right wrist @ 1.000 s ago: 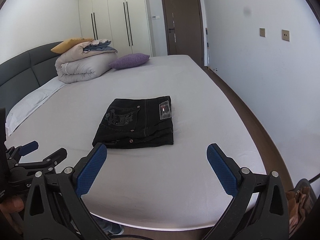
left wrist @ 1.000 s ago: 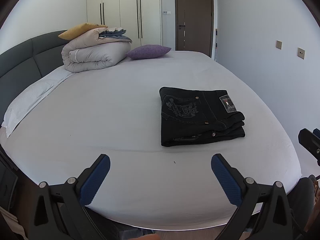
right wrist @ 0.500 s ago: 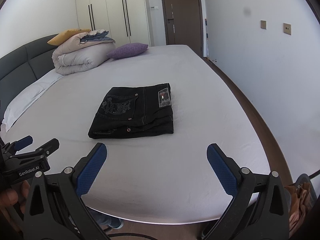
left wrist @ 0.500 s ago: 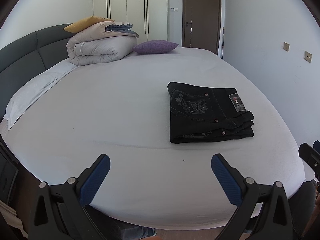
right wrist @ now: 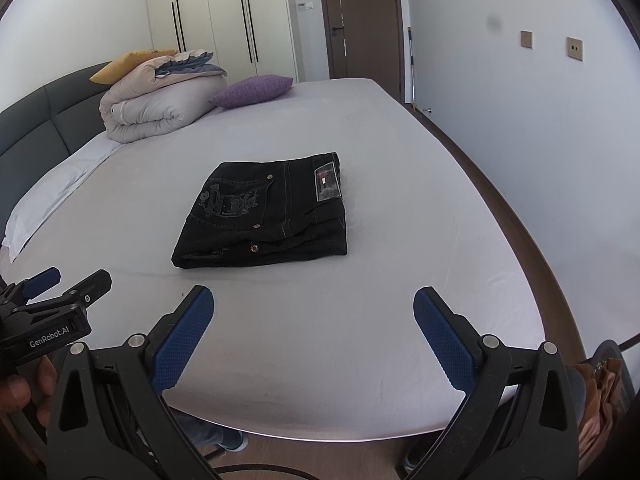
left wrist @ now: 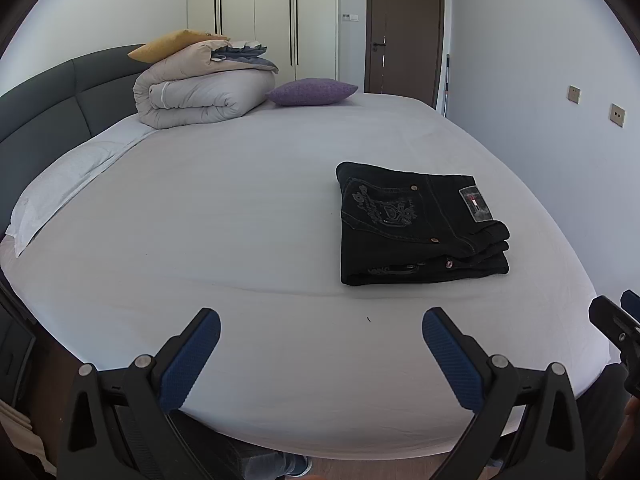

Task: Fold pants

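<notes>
Folded pants on bed; both grippers empty and clear of them.

Left wrist view: the left gripper (left wrist: 320, 344) hangs over the near edge of the bed (left wrist: 200, 216), jaws spread wide, holding nothing. The black pants (left wrist: 420, 224) lie ahead to the right, stacked in a compact rectangle, patch uppermost. Right wrist view: the right gripper (right wrist: 312, 332) is likewise wide and empty; the pants (right wrist: 268, 212) lie ahead, apart from it. The cloth looks like thick denim: probably heavy, soft but firm-creased, not slippery. Take hold at the stacked near edge, pinching all layers together.
</notes>
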`<state>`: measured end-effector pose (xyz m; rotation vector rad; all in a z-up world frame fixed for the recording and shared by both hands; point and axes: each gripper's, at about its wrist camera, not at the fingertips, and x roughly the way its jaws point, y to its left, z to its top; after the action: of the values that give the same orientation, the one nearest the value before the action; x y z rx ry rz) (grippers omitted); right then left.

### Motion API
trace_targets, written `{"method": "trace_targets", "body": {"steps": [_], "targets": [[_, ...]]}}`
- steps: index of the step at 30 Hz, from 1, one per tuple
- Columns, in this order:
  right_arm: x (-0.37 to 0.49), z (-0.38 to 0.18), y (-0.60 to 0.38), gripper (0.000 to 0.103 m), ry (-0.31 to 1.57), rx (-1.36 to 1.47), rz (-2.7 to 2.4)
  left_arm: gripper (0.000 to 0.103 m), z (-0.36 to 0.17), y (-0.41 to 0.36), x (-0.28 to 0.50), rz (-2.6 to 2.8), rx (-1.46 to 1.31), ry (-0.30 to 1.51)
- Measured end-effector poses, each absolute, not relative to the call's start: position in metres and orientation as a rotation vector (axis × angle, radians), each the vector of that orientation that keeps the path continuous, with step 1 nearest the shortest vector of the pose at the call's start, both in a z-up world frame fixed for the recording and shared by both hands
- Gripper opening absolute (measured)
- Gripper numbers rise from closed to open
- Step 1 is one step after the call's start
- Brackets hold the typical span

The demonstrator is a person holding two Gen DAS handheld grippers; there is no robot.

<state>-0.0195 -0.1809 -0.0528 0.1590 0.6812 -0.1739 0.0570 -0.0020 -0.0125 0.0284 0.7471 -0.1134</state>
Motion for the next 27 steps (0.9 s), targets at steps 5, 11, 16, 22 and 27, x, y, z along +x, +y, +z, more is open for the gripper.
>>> {"method": "trace_targets", "body": {"steps": [5, 11, 16, 22, 27], "targets": [[-0.017, -0.0559, -0.1782, 0.102, 0.687, 0.158, -0.171, 0.103, -0.0125, -0.0021, 0.0568, -0.113, 0.029, 0.747], [-0.0157, -0.0571, -0.1748, 0.102, 0.692, 0.161, -0.169, 0.103, -0.0143, -0.003, 0.0575, -0.116, 0.029, 0.751], [-0.0166, -0.0566, -0.1727, 0.102, 0.692, 0.16, -0.171, 0.103, -0.0141, -0.0029, 0.0574, -0.116, 0.029, 0.75], [-0.0166, -0.0572, -0.1718, 0.102, 0.694, 0.162, -0.17, 0.103, -0.0147, -0.0035, 0.0573, -0.118, 0.029, 0.751], [-0.0163, -0.0578, -0.1714, 0.102, 0.695, 0.161, -0.171, 0.103, -0.0145, -0.0036, 0.0572, -0.117, 0.028, 0.751]]}}
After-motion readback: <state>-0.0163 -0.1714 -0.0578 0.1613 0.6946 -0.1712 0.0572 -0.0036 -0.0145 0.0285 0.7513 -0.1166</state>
